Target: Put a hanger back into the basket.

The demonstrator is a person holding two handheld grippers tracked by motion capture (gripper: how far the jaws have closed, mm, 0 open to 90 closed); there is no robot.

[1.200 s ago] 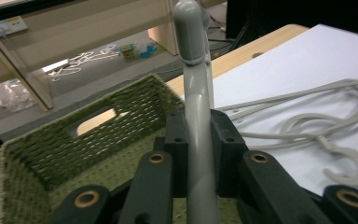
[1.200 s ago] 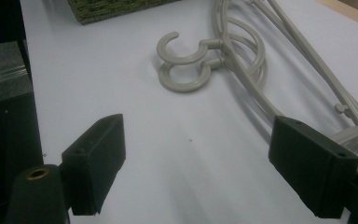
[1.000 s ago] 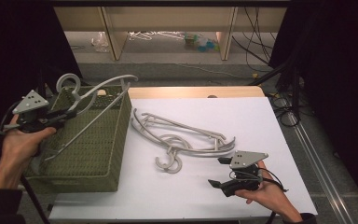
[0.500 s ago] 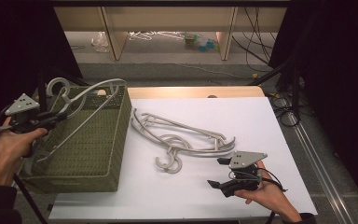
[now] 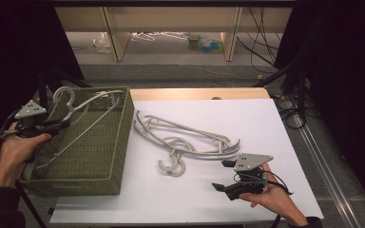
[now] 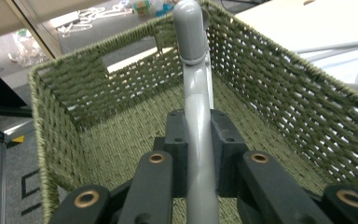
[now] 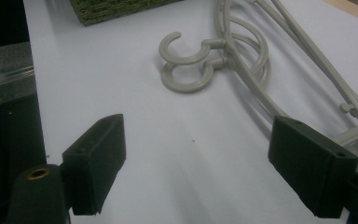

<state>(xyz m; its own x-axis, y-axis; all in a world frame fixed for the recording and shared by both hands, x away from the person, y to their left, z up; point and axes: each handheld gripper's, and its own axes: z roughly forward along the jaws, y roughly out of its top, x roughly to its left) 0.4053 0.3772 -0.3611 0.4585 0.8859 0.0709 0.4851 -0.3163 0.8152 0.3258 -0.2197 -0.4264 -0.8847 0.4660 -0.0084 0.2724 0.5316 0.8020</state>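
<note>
My left gripper [image 5: 62,124] is shut on a grey plastic hanger [image 5: 88,102] and holds it over the green woven basket [image 5: 119,142] at the table's left. In the left gripper view the hanger [image 6: 196,107] runs up between the pads, and my left gripper [image 6: 198,128] points into the basket [image 6: 74,121]. Several more grey hangers [image 5: 185,137] lie tangled on the white table [image 5: 266,123]. Near the table's front right corner my right gripper [image 5: 223,175] rests open. In the right gripper view my right gripper [image 7: 205,163] has bare table between its pads, with the hangers' hooks [image 7: 189,60] ahead.
The basket's wall stands between my left gripper and the pile of hangers. A wooden strip [image 5: 199,93] borders the table's far edge. Beyond it, a shelf unit and loose items sit on the floor [image 5: 171,38]. Cables [image 5: 285,102] hang by the right side.
My left hand has moved left and down, bringing the hanger lower into the basket. The right hand and the pile on the table have stayed in place.
</note>
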